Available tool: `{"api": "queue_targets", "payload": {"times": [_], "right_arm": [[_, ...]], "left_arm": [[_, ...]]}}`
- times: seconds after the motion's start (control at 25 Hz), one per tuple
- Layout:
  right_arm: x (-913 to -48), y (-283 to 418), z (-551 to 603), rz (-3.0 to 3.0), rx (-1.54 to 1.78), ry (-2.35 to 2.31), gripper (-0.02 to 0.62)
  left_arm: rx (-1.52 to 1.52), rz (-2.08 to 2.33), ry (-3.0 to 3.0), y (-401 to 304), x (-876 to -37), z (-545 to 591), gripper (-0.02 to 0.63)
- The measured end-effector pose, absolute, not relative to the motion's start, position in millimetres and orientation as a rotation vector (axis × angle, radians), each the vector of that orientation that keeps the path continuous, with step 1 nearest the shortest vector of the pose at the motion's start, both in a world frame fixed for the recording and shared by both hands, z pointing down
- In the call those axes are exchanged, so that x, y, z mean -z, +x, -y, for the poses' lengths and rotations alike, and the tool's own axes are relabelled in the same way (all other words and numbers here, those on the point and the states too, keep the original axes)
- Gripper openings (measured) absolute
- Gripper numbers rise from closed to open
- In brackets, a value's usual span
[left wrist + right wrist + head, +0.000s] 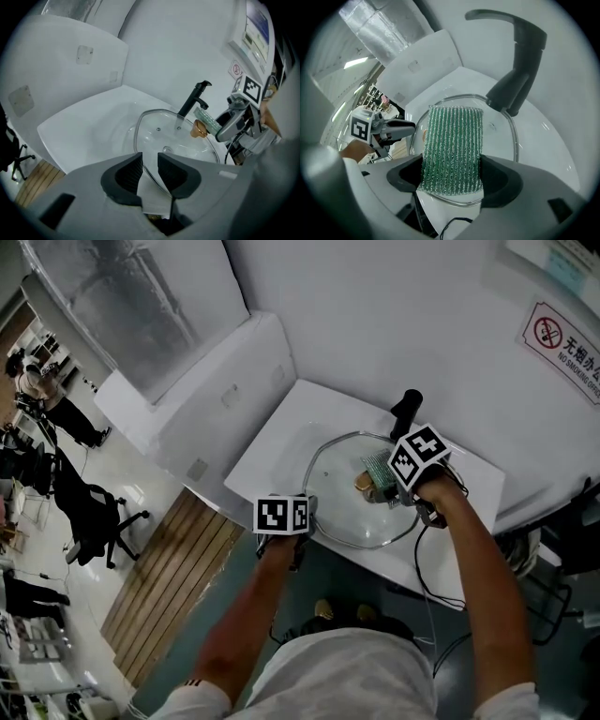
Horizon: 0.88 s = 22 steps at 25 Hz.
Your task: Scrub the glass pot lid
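A glass pot lid (352, 517) with a metal rim and a brass-coloured knob (364, 482) lies in the white sink (281, 427). My left gripper (307, 510) is at the lid's near-left edge. In the left gripper view its jaws (150, 161) stand apart, with the lid's rim (140, 150) running through the gap, and the pads do not press on it. My right gripper (392, 488) is shut on a green scrub pad (452, 145) and holds it over the lid (499, 133), beside the knob (199, 129).
A black faucet (405, 413) rises at the sink's far edge, just behind the right gripper. A white boxed panel (206, 381) borders the sink on the left. A cable (422, 563) hangs from the right gripper. An office chair (94, 512) stands on the floor far left.
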State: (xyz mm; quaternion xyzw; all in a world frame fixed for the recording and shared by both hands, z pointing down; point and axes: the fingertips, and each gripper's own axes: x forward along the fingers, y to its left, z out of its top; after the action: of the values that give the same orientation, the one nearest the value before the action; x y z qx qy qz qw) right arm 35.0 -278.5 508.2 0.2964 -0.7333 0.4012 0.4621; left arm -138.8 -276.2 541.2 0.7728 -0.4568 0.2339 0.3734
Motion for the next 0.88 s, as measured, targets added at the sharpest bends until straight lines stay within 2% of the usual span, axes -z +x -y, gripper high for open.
{"api": "queue_targets", "payload": {"times": [0.28, 0.64, 0.88], "right_arm": [[-486, 11, 260, 1.819, -0.716, 0.652, 0.348], [-481, -44, 258, 1.700, -0.252, 0.580, 0.348], [-500, -57, 255, 1.616, -0.132, 0.556, 0.348]], "left_arm": [[-0.602, 1.189, 1.981, -142, -543, 276, 0.087], [-0.598, 1.195, 1.985, -140, -542, 276, 0.087], [-0.612, 1.219, 1.978, -145, -545, 275, 0.087]]}}
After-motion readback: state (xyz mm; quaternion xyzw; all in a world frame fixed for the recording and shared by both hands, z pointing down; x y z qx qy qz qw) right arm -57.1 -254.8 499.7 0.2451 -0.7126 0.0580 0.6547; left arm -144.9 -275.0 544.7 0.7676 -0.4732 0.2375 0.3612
